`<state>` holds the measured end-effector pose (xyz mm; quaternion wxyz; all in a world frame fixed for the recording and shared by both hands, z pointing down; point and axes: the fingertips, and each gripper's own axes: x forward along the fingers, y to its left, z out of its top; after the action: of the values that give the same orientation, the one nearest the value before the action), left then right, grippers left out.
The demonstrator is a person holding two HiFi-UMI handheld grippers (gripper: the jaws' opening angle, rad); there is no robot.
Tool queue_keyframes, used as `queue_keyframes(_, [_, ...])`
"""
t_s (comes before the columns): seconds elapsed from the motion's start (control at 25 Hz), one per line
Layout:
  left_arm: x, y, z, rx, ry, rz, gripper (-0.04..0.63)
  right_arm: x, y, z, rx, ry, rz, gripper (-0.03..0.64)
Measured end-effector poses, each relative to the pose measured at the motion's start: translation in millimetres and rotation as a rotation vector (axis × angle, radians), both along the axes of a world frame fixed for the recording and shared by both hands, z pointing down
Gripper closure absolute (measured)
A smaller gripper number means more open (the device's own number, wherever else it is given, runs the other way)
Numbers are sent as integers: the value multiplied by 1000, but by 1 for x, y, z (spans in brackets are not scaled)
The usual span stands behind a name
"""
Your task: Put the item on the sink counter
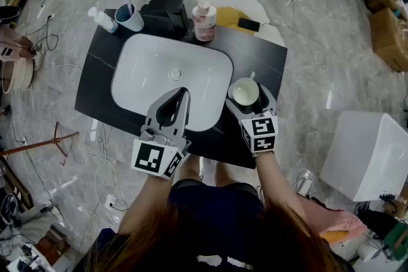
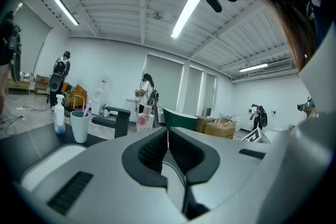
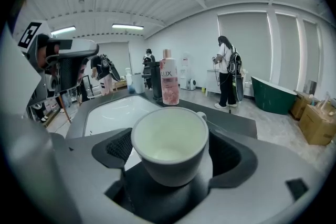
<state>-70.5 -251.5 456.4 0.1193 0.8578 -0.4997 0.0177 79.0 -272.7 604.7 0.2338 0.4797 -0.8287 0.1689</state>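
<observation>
My right gripper (image 1: 247,97) stood wide open around the upright mug (image 3: 169,139) near the sink counter's (image 1: 258,51) right front edge, pads clear; my left gripper (image 1: 181,95) was closed and empty.

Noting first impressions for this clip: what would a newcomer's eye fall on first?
A white cup stands on the dark sink counter, right of the white basin, between the right gripper's open jaws. The left gripper, shut and empty, reaches over the basin's front.
</observation>
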Motion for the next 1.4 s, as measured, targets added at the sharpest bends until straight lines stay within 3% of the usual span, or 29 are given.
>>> queue_keyframes(0.56, [-7, 15, -24, 34, -1, -16, 571, -1, 8, -56, 101, -59, 0, 163])
queue_keyframes(0.64, [-7, 17, -31, 45, -3, -15, 571, 1, 10, -72, 137, -71, 4, 223])
queue_keyframes(0.8, [-9, 20, -45, 64, -4, -14, 571, 8, 16, -108, 227, -90, 32, 468])
queue_keyframes(0.96, [-10, 22, -62, 89, -2, -15, 571, 13, 22, -141, 273, -99, 53, 597])
queue_keyframes(1.4, [-6, 27, -101, 168, -23, 2, 571, 30, 44, -228, 393, -191, 94, 601])
